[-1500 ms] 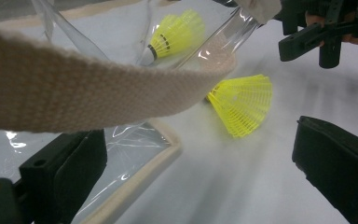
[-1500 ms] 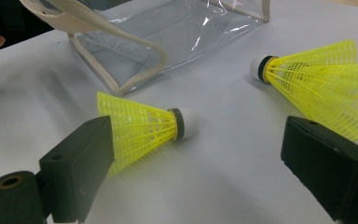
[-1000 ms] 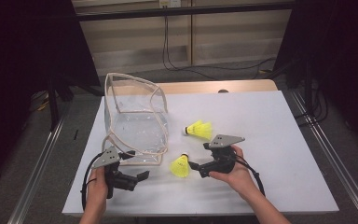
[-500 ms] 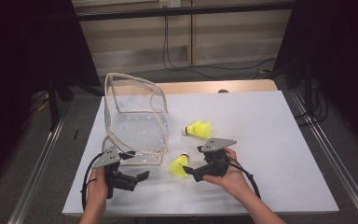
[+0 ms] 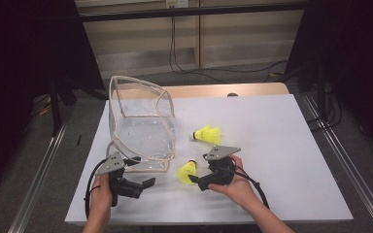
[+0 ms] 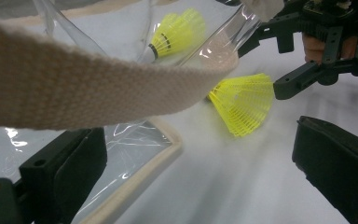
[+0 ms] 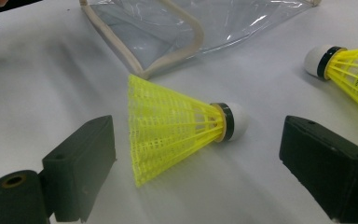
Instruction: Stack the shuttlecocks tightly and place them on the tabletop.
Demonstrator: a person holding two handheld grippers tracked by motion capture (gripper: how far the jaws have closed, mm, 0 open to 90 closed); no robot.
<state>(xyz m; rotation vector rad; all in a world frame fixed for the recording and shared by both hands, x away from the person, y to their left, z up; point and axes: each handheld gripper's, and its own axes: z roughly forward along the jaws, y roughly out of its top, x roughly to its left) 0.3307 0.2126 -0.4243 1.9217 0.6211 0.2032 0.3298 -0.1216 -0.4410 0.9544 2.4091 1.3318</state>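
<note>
Right gripper [image 5: 193, 179] has slid in toward the near shuttlecock [image 5: 187, 171] since a second ago, its jaws closing slightly just now, nothing pinched yet. Jaws stand wide, one on either side of the shuttlecock, pads clear of it. Shuttlecock lies on its side on the white table [image 5: 281, 145]; in the right gripper view its long axis runs across the gap, skirt toward one jaw, white cork [image 7: 237, 121] toward the other. Right hand by far the nearer. Left gripper [image 5: 145, 183] holds off near the clear bag [image 5: 141, 121], jaws open and empty, the bag's woven strap [image 6: 98, 88] draped across its view. Second shuttlecock [image 5: 207, 135] lies farther back, beside the bag. Nothing stands between jaws and target.
</note>
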